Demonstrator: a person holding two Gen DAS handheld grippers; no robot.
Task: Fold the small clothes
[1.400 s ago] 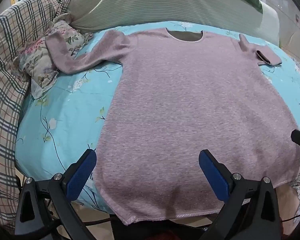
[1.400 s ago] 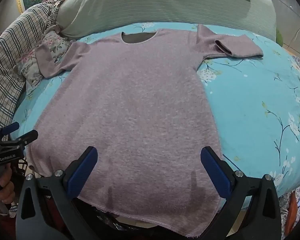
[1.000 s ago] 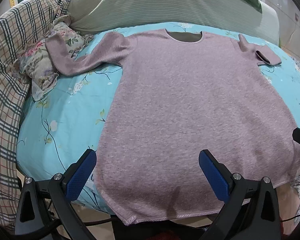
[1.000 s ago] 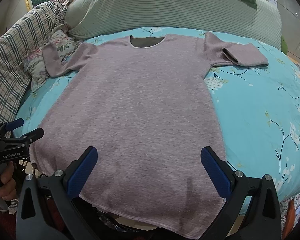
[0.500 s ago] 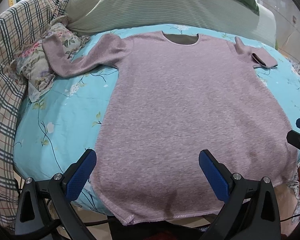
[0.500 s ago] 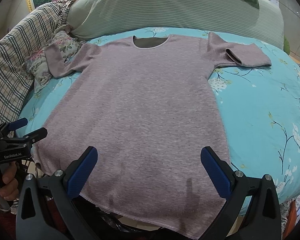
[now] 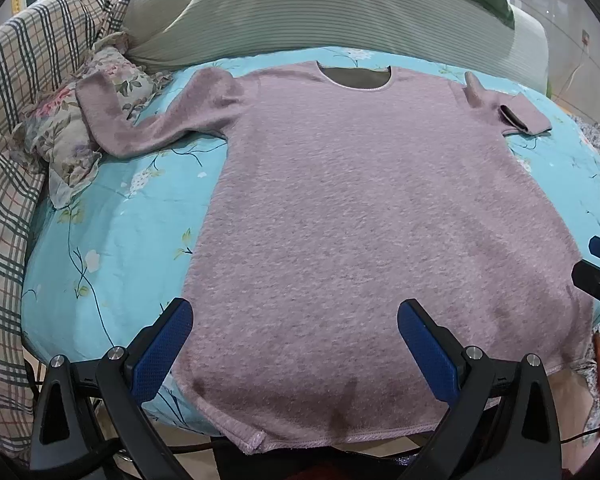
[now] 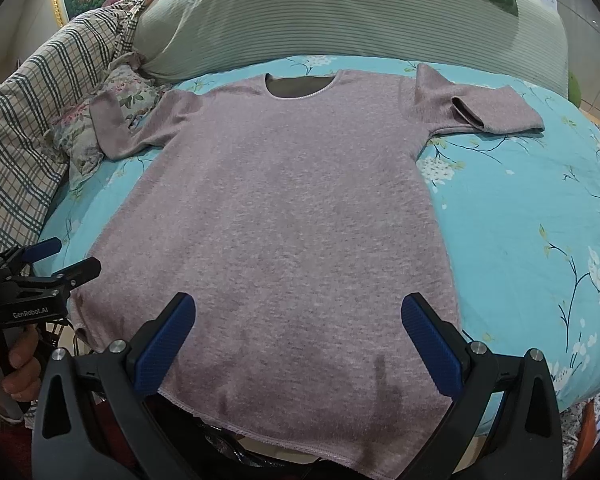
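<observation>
1. Plainly, the mauve sweater (image 7: pixel 372 216) lies face up and spread flat over the turquoise floral sheet (image 7: pixel 112 248), filling the centre of both views, with its neckline (image 7: pixel 354 78) at upper centre toward the striped green pillow (image 7: pixel 300 12).
2. Its hem (image 7: pixel 340 438) hangs slightly over the near edge of the bed at the bottom of the frame, likely so the grippers can get at it without reaching far.
3. One sleeve (image 7: pixel 148 124) trails to the upper left onto a floral cushion (image 7: pixel 60 140); the other sleeve (image 8: pixel 480 112), at upper right in the right wrist view, is doubled back on itself.
4. The left gripper (image 7: pixel 296 344) hovers above the hem with its blue pads wide apart and nothing between them.
5. The right gripper (image 8: pixel 300 336) is likewise spread wide and empty, low over the hem at bottom centre.
6. Folding has not started, by my reading: both tools seem lined up along the bottom edge to survey the garment before choosing a first grip.
7. Sleeves probably need bringing inward first, since the cushion-draped one would otherwise bunch the fold.
</observation>
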